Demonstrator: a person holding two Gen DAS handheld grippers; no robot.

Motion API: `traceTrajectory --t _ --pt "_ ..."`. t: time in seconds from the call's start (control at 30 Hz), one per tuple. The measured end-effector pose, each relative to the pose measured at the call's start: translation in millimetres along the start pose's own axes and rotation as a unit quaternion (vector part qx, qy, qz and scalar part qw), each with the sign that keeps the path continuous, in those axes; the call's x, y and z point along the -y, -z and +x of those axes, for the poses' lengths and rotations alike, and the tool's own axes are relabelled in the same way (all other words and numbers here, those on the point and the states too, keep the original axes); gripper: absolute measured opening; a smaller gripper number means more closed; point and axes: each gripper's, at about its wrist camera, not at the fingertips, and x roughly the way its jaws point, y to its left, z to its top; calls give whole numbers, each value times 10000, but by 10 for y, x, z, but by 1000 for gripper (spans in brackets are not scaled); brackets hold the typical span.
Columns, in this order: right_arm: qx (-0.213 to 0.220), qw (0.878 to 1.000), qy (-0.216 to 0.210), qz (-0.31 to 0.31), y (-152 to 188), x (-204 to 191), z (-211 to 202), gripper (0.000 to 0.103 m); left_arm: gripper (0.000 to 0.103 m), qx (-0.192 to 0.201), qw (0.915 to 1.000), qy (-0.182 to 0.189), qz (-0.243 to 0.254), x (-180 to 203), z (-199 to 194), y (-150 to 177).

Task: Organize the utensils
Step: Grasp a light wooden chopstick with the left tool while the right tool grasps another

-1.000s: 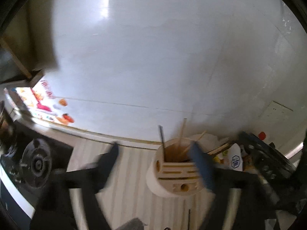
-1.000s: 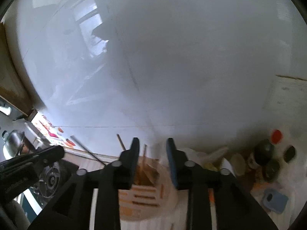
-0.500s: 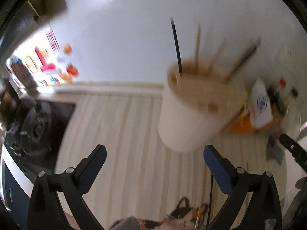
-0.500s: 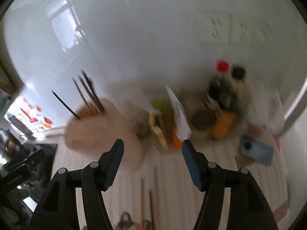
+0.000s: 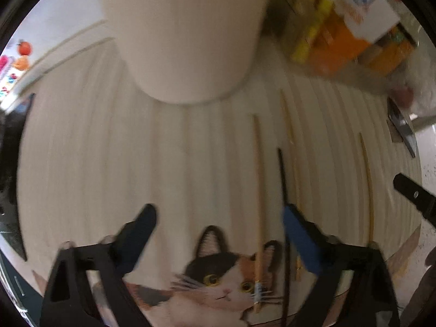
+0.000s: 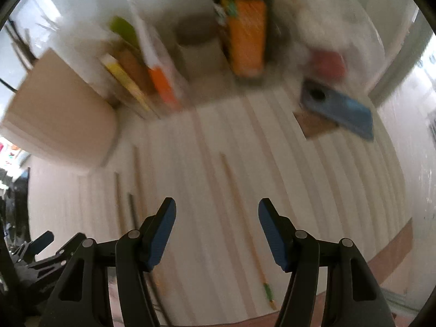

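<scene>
Several chopsticks lie on a pale striped mat [image 5: 81, 150]: a wooden one [image 5: 258, 179], a black one [image 5: 282, 182], another wooden one [image 5: 289, 125] and one further right [image 5: 366, 179]. The cream utensil holder [image 5: 185, 32] stands just beyond them. My left gripper [image 5: 219, 218] is open and empty, low over the mat, with the wooden and black chopsticks between its fingers. My right gripper [image 6: 216, 214] is open and empty above a lone wooden chopstick [image 6: 237, 204]. The holder [image 6: 60, 120] sits at the left in the right wrist view.
A cat picture [image 5: 218, 280] is printed on the mat's near edge. Orange and yellow packets [image 5: 340, 38] stand behind the holder. A blue phone [image 6: 338, 109] lies at the back right. A stove [image 5: 8, 163] is at the far left.
Both grippers have dropped from facing the wall and holder top down toward the mat and chopsticks. The right gripper has opened wide from nearly closed.
</scene>
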Motion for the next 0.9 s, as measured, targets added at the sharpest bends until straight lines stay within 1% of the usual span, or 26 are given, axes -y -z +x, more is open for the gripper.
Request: traceTrajectory --t 0.1,0.13,0.17,0.2,0.23,0.27,0.33,0.4,0.47,0.57,0.67,0.7,0.77,0.8,0.83,0.9 --pt "-165 9998 62 90 117 126 125 65 61 -131 9999 10 92 107 158 -42" --pt "-217 9997 85 111 154 156 167 65 47 -167 9998 -43 136 144 210 -45" --pt "-255 9996 93 118 178 157 193 65 35 -227 9995 -70 191 178 268 -44" --pt "-304 9994 82 133 209 170 228 65 31 -234 9995 -17 213 192 294 -40" --pt "-336 9993 59 136 227 162 222 65 14 -138 9995 -118 252 205 287 -33" --pt "-363 9993 9 135 233 152 237 65 6 -91 9992 -225 316 211 287 -31" --pt "-434 9988 -211 120 257 103 258 65 5 -100 9995 -157 248 148 289 -37" --pt "-516 9971 -544 95 253 12 281 65 5 -114 9995 -251 134 18 293 -34" --pt "-585 9955 -752 14 235 -123 314 64 5 -117 9993 -357 -31 -159 279 -32" --pt "-689 9934 -880 -276 183 -423 429 61 5 -151 9984 -480 -240 -396 258 2" --pt "-814 9912 -859 -588 159 -723 563 56 5 -168 9973 -584 -404 -592 240 48" --pt "-837 9907 -811 -703 161 -818 607 53 5 -171 9970 -611 -448 -645 234 62" --pt "-896 9900 -632 -893 166 -949 690 43 5 -177 9967 -622 -496 -705 230 68" --pt "-931 9894 -523 -987 178 -1007 737 30 5 -177 9966 -625 -504 -732 224 74" --pt "-987 9887 -391 -1056 196 -1046 783 22 5 -175 9966 -626 -503 -753 223 79" --pt "-1009 9887 -524 -976 227 -1054 802 11 5 -168 9967 -609 -514 -837 191 96"
